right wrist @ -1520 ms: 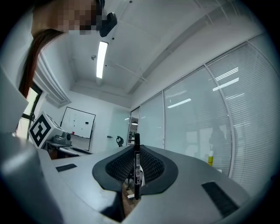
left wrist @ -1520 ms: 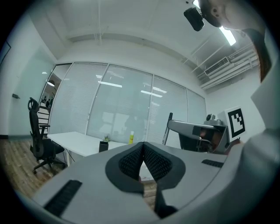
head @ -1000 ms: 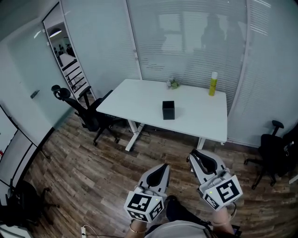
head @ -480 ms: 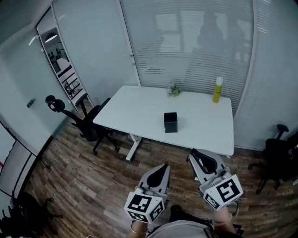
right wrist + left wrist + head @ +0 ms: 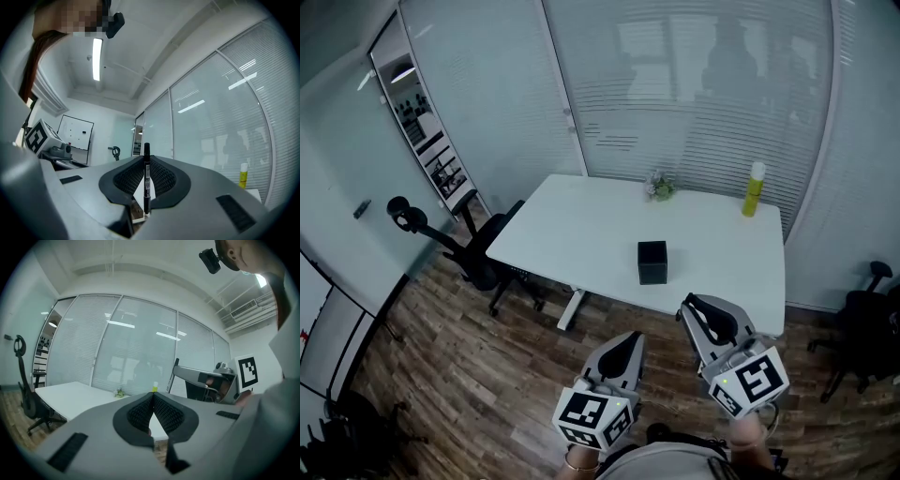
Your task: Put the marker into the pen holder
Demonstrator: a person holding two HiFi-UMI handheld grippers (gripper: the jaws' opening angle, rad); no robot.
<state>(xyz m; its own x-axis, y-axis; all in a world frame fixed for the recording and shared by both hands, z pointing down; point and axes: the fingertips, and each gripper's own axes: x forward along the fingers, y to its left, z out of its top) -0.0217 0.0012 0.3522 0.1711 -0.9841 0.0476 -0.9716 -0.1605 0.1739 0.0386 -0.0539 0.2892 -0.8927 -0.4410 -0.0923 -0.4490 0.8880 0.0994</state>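
A black cube-shaped pen holder [image 5: 652,262] stands near the middle of a white table [image 5: 581,234]. My right gripper [image 5: 707,312] is shut on a black marker [image 5: 146,180], which stands upright between the jaws in the right gripper view. It hangs short of the table's near edge, to the right of the holder. My left gripper [image 5: 623,348] is shut with nothing in it, lower and further from the table. In the left gripper view the left gripper [image 5: 153,397] shows its pads pressed together.
A yellow bottle [image 5: 755,189] and a small plant [image 5: 657,187] stand at the table's far side by the glass wall. Black office chairs [image 5: 450,246] are left of the table and another chair [image 5: 867,328] at the right. The floor is wood.
The view has shifted closer to the table; the table and pen holder now sit lower and further right in the head view. Both grippers keep their places and stay shut.
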